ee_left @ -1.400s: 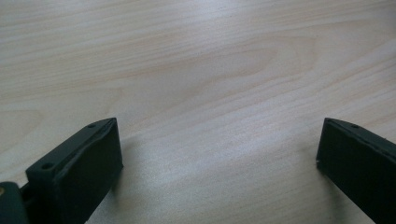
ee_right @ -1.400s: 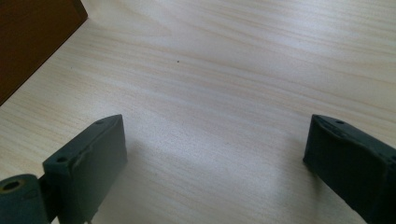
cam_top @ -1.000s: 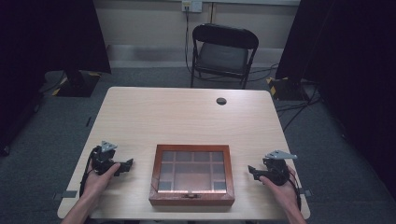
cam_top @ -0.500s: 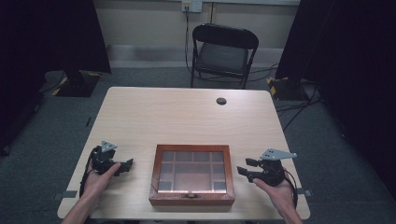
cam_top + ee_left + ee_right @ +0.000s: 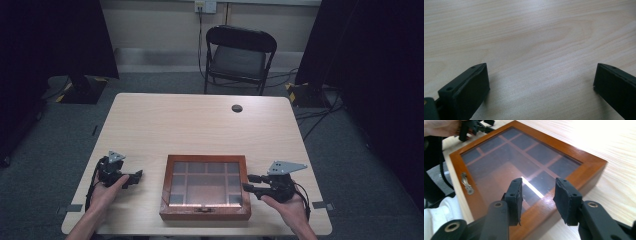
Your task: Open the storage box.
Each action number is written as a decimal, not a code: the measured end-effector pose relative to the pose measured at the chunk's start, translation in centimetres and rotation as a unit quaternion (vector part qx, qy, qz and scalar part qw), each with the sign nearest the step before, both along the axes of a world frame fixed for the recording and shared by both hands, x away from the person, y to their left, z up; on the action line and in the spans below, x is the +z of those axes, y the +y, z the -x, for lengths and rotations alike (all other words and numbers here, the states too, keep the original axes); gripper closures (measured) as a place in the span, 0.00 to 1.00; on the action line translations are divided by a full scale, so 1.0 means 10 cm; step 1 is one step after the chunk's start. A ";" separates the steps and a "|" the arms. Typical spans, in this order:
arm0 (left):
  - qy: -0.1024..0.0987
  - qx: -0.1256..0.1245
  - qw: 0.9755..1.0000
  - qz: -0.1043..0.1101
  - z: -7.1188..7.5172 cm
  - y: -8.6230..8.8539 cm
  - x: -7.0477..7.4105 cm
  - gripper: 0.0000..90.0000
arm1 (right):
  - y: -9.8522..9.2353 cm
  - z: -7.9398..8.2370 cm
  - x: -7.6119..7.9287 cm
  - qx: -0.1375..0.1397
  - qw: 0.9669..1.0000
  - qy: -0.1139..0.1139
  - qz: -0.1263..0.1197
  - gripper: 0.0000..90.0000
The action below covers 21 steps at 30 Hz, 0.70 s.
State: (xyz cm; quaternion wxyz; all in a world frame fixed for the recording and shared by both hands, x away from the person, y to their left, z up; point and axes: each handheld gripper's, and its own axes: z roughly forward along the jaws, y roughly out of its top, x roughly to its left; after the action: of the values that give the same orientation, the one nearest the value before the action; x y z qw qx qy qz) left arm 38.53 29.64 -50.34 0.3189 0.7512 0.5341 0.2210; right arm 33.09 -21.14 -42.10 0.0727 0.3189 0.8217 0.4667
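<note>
My right claw (image 5: 537, 200) is matte black, and so is my left claw (image 5: 134, 178). The box (image 5: 205, 187) before me has a reddish-brown wooden frame, a dark glass lid crossed by brown dividers, and a small brassy latch (image 5: 467, 183). The table (image 5: 200, 125) is pale beige with fine, wavy wood grain. Behind it stands a black chair (image 5: 239, 57) on grey carpet (image 5: 150, 82).

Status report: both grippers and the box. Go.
Left gripper open, resting on table, nothing between its jaws. Right gripper at box right edge, jaws just closing, holding nothing. Box lid shut. Nothing in the way.
</note>
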 end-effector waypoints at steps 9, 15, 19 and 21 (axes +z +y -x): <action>0.000 0.000 1.000 0.000 0.00 0.00 0.00 0.00 | 0.28 -0.02 0.08 0.046 0.999 0.008 0.004 0.71; 0.000 0.000 1.000 -0.001 0.00 0.00 0.00 0.00 | 0.55 -0.03 0.07 0.096 0.995 0.017 0.009 0.73; 0.000 0.000 1.000 0.000 0.00 0.00 0.00 0.00 | 0.67 -0.03 0.08 0.111 0.994 0.016 -0.003 0.75; 0.000 0.000 1.000 0.000 0.00 0.00 0.00 0.00 | 0.72 -0.02 0.04 0.116 0.993 0.019 -0.012 0.76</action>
State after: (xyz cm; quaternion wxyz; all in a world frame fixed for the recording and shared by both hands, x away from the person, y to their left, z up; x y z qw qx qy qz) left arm 38.54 29.64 -50.35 0.3190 0.7511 0.5342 0.2206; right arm 33.32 -13.90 -41.70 -0.0015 0.2310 0.8488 0.4755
